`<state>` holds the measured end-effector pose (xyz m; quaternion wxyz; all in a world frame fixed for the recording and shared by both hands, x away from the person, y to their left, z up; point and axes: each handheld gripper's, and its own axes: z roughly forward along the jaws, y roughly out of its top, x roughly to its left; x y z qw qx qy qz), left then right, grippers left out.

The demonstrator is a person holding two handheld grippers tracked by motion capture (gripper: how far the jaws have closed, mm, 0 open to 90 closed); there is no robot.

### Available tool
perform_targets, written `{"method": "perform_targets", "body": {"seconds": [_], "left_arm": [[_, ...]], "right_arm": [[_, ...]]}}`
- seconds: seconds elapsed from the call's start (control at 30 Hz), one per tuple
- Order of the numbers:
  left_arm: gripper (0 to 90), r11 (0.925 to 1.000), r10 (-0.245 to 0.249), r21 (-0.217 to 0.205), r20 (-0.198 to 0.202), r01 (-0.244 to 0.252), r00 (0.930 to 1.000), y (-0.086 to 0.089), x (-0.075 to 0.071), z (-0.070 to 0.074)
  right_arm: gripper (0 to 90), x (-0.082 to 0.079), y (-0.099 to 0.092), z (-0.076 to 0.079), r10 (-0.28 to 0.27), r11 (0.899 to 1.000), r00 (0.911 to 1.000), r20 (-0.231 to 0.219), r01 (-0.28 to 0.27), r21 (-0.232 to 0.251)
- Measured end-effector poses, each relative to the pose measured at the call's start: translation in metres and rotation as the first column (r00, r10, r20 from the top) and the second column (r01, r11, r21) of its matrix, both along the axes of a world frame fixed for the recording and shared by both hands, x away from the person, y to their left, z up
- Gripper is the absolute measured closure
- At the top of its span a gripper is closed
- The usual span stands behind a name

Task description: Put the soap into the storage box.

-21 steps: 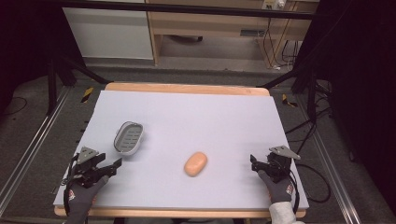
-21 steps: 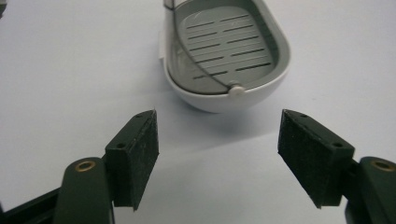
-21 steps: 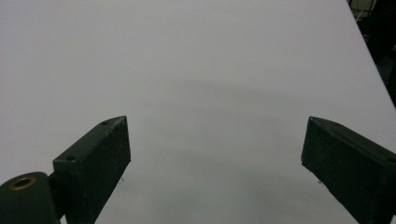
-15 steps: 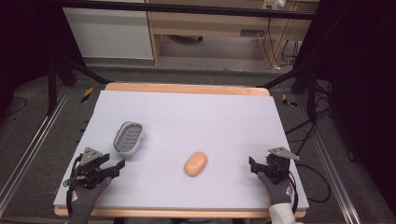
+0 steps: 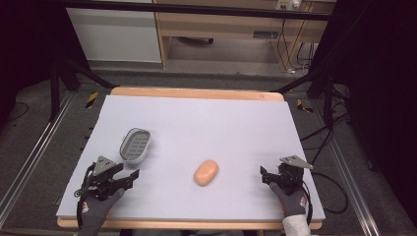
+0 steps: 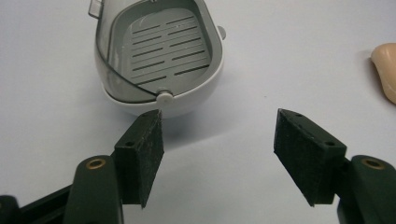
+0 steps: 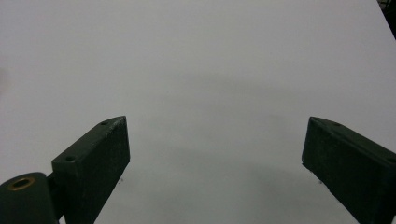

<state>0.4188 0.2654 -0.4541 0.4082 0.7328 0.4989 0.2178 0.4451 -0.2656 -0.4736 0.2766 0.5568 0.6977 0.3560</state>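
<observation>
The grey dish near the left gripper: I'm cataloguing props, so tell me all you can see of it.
The grey dish is an oval soap holder, seemingly plastic: a white outer shell with a grey slotted insert. It is empty and sits upright on the table, at its left side. Nothing touches it; the left gripper is just short of it, jaws open.

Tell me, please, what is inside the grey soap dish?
Nothing lies in the dish: its slotted grey insert is bare in the left gripper view. What lies beneath that insert is hidden. The soap sits apart on the table.
</observation>
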Motion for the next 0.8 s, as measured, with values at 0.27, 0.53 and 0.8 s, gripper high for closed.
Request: {"method": "perform_targets", "body": {"seconds": [0.27, 0.53, 0.8], "left_arm": [[32.3, 0.9991, -0.041, -0.008, 0.005, 0.041, 0.9991, -0.012, -0.002, 0.003], [31.8, 0.9983, -0.055, -0.017, 0.004, 0.055, 0.9985, -0.021, -0.002, 0.007], [30.7, 0.9956, -0.089, -0.030, 0.017, 0.089, 0.9959, -0.034, -0.001, 0.016]], "right_arm": [[7.5, 0.000, 0.002, 0.001, -0.003, 1.000, 1.0000, 0.004, 0.003, -0.003], [7.6, 0.000, 0.005, 0.002, 0.012, 1.000, 0.9999, 0.004, -0.012, -0.006], [7.1, 0.000, 0.006, 0.003, 0.006, 1.000, 1.0000, 0.002, -0.006, -0.004]]}}
